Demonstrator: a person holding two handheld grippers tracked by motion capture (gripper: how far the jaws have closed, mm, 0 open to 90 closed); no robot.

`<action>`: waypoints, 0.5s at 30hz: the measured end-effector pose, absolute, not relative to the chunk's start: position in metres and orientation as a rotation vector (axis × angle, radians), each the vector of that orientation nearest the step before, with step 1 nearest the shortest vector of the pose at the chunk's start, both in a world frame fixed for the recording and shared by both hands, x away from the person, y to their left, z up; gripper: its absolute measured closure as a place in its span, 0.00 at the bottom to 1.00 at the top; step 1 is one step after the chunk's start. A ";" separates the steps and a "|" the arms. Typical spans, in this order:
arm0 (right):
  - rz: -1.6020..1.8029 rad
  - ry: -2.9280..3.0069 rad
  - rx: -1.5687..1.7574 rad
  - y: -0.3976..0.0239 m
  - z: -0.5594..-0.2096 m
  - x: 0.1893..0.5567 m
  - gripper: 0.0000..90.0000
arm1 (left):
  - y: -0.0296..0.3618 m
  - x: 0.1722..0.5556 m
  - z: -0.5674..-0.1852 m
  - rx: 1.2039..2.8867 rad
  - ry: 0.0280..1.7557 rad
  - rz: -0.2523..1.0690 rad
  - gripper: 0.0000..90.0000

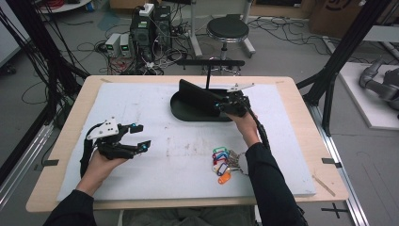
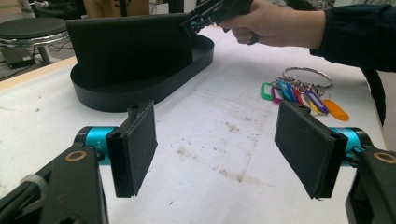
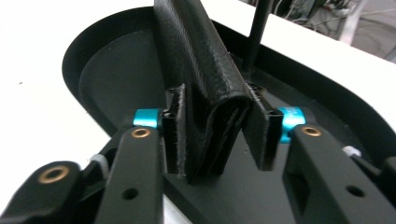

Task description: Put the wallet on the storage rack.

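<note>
- Right gripper view: a black leather wallet (image 3: 205, 93) stands on edge in a black oval tray (image 3: 93, 70), between the right gripper (image 3: 217, 135)'s pads; the left pad touches it and the right one stands just off.
- Coloured key tags (image 1: 222, 162) lie near the right forearm on the white surface (image 1: 155, 146).
- Left gripper (image 1: 139, 136) rests well apart, its jaws wide with nothing between them.
</note>
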State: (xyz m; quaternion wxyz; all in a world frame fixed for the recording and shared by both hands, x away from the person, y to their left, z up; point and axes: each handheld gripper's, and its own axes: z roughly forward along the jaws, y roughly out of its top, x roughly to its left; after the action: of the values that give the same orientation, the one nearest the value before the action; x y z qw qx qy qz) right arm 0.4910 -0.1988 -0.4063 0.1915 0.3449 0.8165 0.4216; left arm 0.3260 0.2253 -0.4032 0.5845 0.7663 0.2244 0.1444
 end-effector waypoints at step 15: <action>1.191 2.245 1.031 -0.221 -0.383 0.474 0.39 | 0.227 0.329 -0.404 1.792 0.542 0.363 0.32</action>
State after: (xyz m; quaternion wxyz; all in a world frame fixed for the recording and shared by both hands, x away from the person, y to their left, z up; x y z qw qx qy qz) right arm 0.4736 -0.2209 -0.3833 0.1984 0.3684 0.8024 0.4257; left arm 0.3286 0.2266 -0.4040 0.5786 0.7664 0.2317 0.1553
